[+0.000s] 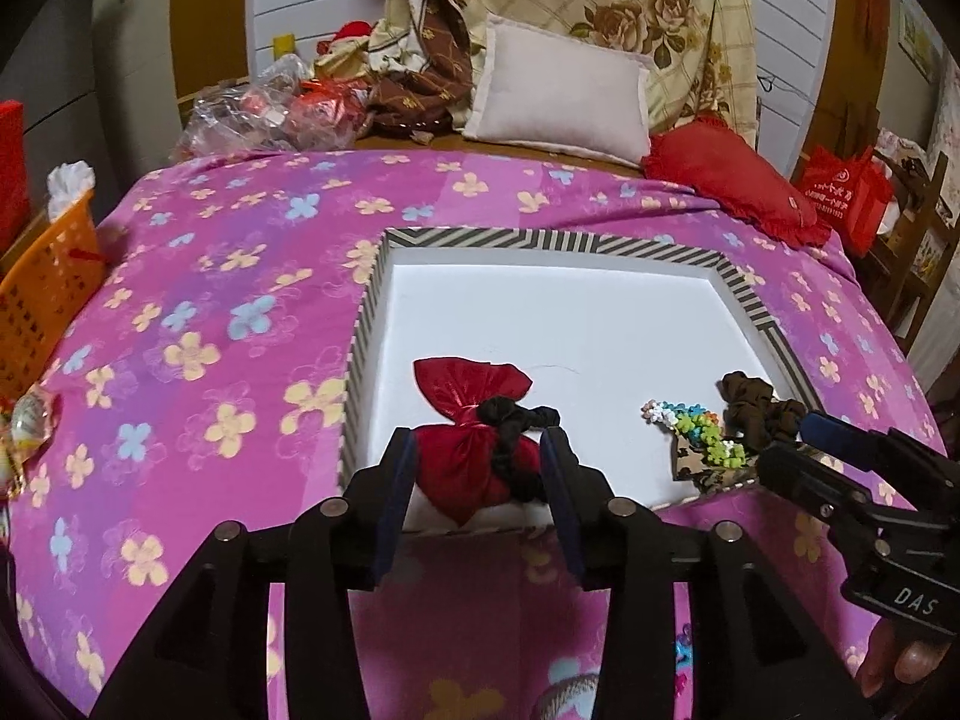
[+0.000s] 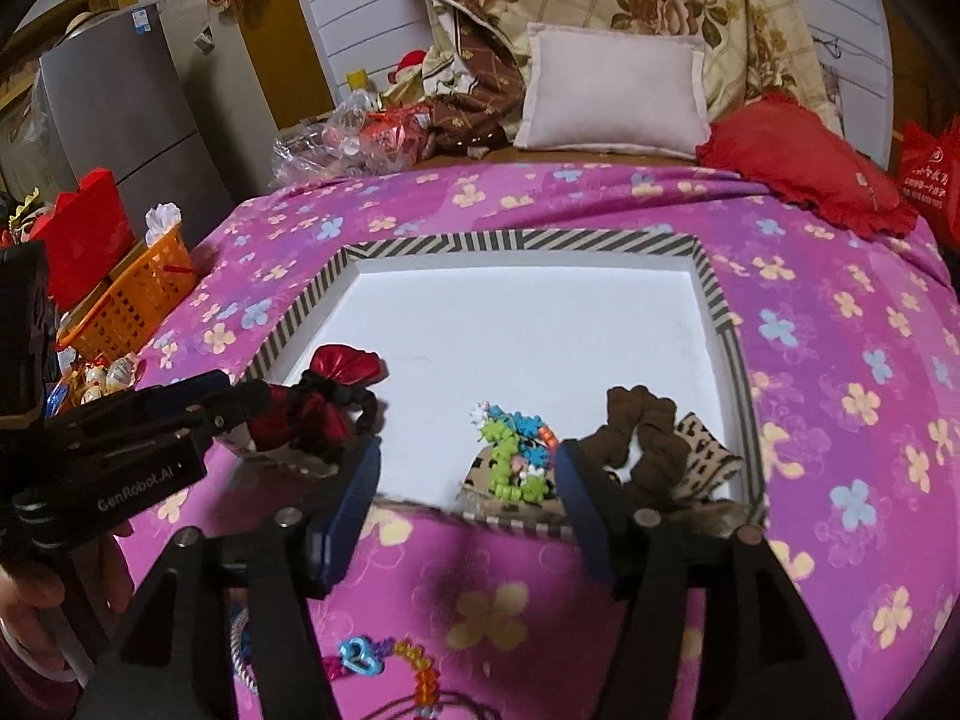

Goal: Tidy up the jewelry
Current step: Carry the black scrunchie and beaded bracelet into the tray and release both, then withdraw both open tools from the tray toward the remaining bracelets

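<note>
Tray: shallow, white floor, striped rim, sitting on the flowered bedspread.
Red pouch: near-left corner of the tray, a black scrunchie wound round its neck.
Bead bracelet: bright plastic flowers, near edge of the tray on a leopard-print piece; brown scrunchie touching it.
Loose pieces: a bead string with a blue heart on the bedspread in front of the tray — not yet sorted.
Left gripper: jaws apart, either side of the pouch, pads not pressing.
Right gripper: jaws wide, nothing between the pads.
Handling: all light. Pouch and scrunchies soft and squashy — take the pouch at its tied neck. Beads hard and likely slippery, the string limp; pinch across the strand near the middle.
</note>
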### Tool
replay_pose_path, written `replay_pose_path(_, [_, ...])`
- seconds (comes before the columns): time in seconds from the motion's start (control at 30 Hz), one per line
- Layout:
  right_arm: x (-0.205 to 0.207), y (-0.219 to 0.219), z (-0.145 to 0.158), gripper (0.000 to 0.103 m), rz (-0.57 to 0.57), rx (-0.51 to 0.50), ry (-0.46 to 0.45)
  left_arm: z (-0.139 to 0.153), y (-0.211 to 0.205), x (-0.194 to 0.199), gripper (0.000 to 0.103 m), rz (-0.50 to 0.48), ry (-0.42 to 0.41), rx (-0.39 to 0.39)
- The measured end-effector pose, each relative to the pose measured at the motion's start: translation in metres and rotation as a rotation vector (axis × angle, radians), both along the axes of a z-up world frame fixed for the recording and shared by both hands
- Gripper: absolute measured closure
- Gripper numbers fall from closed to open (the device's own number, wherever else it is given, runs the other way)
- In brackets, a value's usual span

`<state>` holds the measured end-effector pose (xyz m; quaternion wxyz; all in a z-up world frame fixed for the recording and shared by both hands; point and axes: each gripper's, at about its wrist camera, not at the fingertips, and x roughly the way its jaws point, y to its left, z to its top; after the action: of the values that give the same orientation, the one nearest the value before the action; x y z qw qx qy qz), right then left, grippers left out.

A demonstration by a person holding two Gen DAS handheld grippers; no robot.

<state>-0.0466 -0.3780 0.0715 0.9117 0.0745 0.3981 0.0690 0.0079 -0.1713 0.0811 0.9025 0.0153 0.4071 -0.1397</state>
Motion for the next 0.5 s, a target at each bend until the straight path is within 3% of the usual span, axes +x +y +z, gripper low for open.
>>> replay_pose_path(0.2, [-0.029, 0.003, 0.010, 0.031, -0.018, -0.013, -0.019, 0.013, 0.009, -0.028, 0.070, 0.019, -0.040, 0.007])
replay_pose_path(0.5, [-0.063, 0.012, 0.011, 0.029, -0.033, -0.047, -0.018, 0.009, 0.013, -0.064, 0.070, 0.030, -0.030, 0.027])
